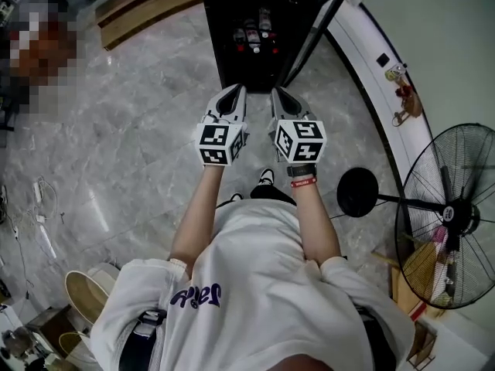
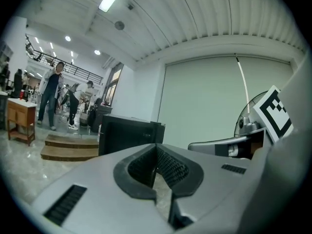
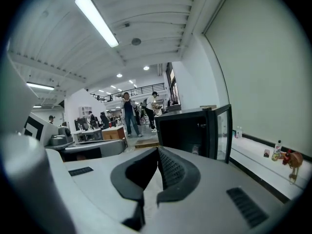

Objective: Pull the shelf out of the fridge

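While the small black fridge (image 1: pixel 226 52) stands with its door open at top centre, left gripper (image 1: pixel 235 91) and right gripper (image 1: pixel 277 93) hover just below it, jaws together and empty.

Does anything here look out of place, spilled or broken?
Not really. The small black fridge has its door swung open, with bottles visible inside, and loose cables lie on the floor at the left. Nothing looks spilled or damaged.

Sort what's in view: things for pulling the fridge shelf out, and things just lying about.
For the job: fridge; its open door; left gripper and right gripper, both shut and empty.
Lying about: fan; wooden step; floor cables; figurine.
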A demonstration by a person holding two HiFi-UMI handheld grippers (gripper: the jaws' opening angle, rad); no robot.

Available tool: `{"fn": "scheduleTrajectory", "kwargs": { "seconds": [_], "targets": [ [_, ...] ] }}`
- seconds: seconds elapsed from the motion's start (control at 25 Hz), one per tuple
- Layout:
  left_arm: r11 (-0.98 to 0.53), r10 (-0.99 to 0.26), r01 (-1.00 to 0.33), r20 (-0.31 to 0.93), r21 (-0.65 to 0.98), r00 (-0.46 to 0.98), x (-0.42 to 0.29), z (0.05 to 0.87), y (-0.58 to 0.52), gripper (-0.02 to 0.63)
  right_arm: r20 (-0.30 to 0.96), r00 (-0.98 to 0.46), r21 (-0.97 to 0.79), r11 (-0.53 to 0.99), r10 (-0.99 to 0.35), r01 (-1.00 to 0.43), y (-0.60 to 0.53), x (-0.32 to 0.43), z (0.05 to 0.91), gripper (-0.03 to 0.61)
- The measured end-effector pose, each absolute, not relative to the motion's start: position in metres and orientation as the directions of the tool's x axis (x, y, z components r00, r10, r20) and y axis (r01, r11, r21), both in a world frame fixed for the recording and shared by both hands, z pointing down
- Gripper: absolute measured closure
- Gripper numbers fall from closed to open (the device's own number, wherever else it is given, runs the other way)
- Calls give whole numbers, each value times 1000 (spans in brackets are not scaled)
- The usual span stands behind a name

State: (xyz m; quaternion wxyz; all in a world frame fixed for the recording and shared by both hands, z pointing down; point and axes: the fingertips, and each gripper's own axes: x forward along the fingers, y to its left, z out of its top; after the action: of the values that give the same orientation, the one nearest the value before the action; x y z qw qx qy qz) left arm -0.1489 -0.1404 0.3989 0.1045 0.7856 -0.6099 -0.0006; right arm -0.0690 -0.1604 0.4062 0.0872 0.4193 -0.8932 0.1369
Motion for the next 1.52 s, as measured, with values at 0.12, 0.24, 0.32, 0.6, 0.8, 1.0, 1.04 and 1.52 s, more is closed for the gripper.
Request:
{"fn": "scheduleTrajectory", "kwargs": {
  "seconds": [0.12, 0.24, 0.32, 0.6, 0.8, 1.0, 1.04, 1.52],
  "targets": [
    [-211, -965, -966, 124, 151, 231, -139, 400, -179, 597, 258, -648, -180, 623, -716, -761, -201, -61, 406, 565],
    [-189, -968, -968, 133, 163, 212, -131, 408, -216, 597, 250, -647, -174, 623, -721, -762, -237, -50, 409, 565],
    [-170, -970, -969, 143, 180, 196, -129, 417, -233, 597, 249, -655, -177, 631, -714, -755, -252, -46, 415, 565],
    [-112, -966, -959, 197, 262, 167, -127, 476, -309, 597, 263, -676, -212, 642, -689, -737, -323, -41, 459, 565],
    [-56, -966, -941, 220, 335, 136, -149, 510, -348, 597, 283, -685, -216, 651, -672, -728, -356, -58, 481, 565],
    [-49, -956, -921, 248, 387, 155, -166, 555, -395, 595, 324, -667, -225, 631, -670, -743, -393, -68, 516, 565],
    [-51, -954, -916, 251, 398, 163, -169, 563, -404, 595, 332, -665, -223, 630, -669, -744, -399, -71, 522, 565],
    [-9, -933, -752, 265, 659, 243, -207, 646, -518, 531, 396, -611, -247, 562, -685, -790, -459, -103, 579, 565]
  ]
}}
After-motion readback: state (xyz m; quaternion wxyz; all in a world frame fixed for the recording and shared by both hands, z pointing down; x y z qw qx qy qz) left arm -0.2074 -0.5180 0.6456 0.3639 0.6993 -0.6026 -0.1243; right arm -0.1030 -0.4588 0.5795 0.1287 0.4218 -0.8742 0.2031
